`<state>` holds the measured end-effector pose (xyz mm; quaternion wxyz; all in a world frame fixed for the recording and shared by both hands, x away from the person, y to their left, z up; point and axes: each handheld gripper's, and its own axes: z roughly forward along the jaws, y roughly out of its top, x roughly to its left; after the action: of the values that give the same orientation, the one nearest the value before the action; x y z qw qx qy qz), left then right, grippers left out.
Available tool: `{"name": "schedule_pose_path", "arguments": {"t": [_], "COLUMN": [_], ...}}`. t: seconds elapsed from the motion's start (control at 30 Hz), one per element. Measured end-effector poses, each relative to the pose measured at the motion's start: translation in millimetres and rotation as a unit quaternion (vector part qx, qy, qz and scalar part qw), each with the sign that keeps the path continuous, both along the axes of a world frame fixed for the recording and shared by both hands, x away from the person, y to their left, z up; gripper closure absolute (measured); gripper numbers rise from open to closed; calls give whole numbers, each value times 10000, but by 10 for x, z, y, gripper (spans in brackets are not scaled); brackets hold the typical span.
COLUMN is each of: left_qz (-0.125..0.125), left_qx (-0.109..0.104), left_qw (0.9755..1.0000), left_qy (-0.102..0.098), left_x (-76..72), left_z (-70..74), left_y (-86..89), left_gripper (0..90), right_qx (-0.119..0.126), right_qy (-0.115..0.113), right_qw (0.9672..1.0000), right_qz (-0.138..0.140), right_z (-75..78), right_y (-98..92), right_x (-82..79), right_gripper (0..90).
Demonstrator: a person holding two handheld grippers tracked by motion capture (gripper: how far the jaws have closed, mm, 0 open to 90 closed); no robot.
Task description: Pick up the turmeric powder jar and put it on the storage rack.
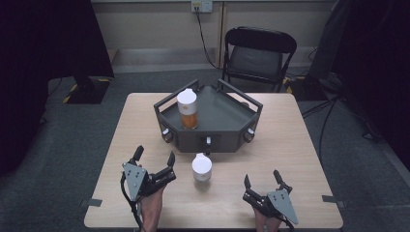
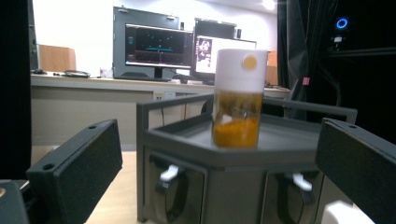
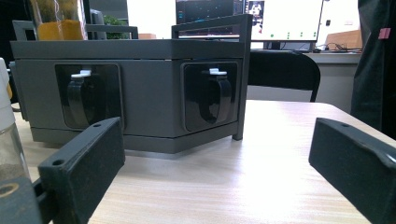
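noting my left gripper (image 1: 153, 157) and right gripper (image 1: 262, 181) both wide open, empty; upright white-capped jar (image 1: 201, 172) stands between, nearer left.

Left gripper (image 1: 154, 156): black body, two black jaws, a grey three-cornered plate on top dotted with small screws, and a black cable trailing off its rear. Right gripper (image 1: 261, 178): same black build, same grey plate. Up close, each jaw is a flat matt-black block with a small hole near its base.
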<state>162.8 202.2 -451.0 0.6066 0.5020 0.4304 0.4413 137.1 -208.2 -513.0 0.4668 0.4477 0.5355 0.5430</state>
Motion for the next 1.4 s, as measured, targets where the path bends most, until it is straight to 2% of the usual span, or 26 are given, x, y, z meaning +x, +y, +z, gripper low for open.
{"name": "schedule_pose_path", "arguments": {"t": [0.23,0.33,0.43,0.53,0.63,0.8,0.97,1.07,1.13,1.3,1.4], "left_qz": [23,73,87,231,231,313,365,422,416,428,442], "left_qx": [-19,45,5,-41,-67,73,58,211,187,299,451], "left_qw": [10000,9999,9998,9996,9995,9991,9986,9983,9985,9981,9970], "left_qy": [70,89,173,157,223,279,372,353,299,316,446], "left_x": [-40,-72,-101,-148,-169,-234,-308,-331,-340,-353,-332], "left_z": [-188,-258,-320,-402,-453,-552,-632,-685,-708,-699,-649], "left_y": [3,-14,-10,-55,-61,-79,-110,-147,-144,-151,-178], "left_gripper": [2,2,2,2,3,2,2,2,3,3,2], "right_qx": [0,0,0,0,1,2,1,1,1,0,2], "right_qy": [0,0,0,1,1,2,3,5,3,2,3], "right_qw": [10000,10000,10000,10000,10000,10000,10000,10000,10000,10000,10000], "right_qz": [0,-1,0,-1,-11,-27,-28,-29,-29,-30,-30], "right_z": [0,0,0,0,0,1,1,2,1,1,0], "right_y": [0,0,0,1,4,10,10,11,10,11,11], "right_x": [0,0,0,0,-1,-1,-1,-1,-2,-2,-2], "right_gripper": [19,19,20,20,20,20,20,20,20,20,20]}}
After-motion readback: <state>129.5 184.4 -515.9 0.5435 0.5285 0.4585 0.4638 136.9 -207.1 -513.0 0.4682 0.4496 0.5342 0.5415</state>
